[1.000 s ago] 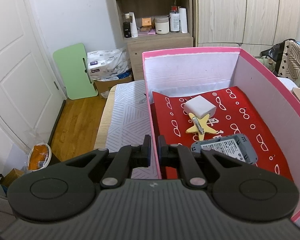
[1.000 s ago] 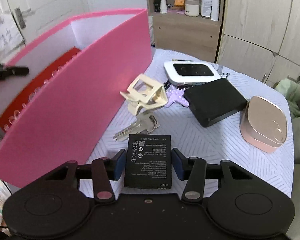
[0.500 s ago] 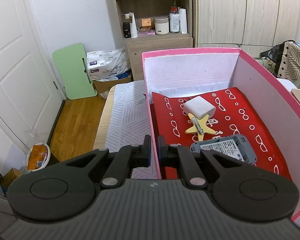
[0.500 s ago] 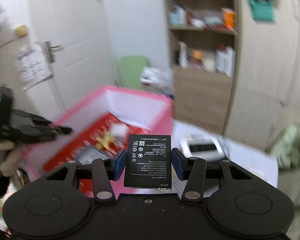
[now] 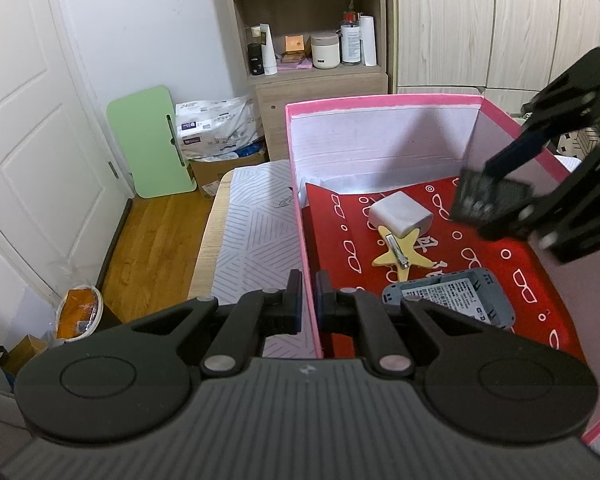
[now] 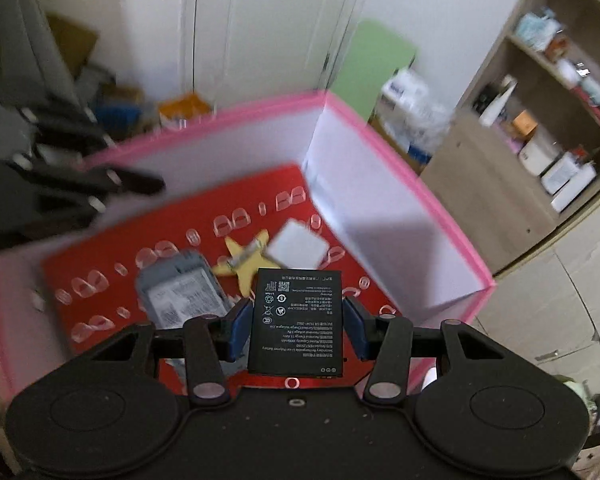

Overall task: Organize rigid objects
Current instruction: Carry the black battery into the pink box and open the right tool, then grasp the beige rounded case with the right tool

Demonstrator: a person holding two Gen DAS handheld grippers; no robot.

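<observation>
A pink box (image 5: 380, 101) with a red patterned lining stands on the table. My left gripper (image 5: 309, 300) is shut on its left wall near the front corner. Inside lie a white cube (image 5: 400, 214), a yellow star clip (image 5: 400, 254) and a grey device (image 5: 448, 304), label side up. My right gripper (image 5: 494, 200) reaches in over the right wall, shut on a black battery (image 5: 476, 200). In the right wrist view the battery (image 6: 296, 316) sits between the blue pads of the right gripper (image 6: 296, 322), above the box (image 6: 400, 176). The left gripper (image 6: 148, 186) shows blurred at the far wall.
A striped cloth (image 5: 256, 232) covers the table left of the box, and the table edge drops to a wooden floor (image 5: 156, 248). A green board (image 5: 148, 140) leans on the wall by a white door. A shelf unit (image 5: 316, 40) and wardrobes stand behind.
My right gripper has lifted the battery from the table beside the box, rolled, and swung it over the box's inside; it now shows in the left wrist view. The left gripper has not moved.
</observation>
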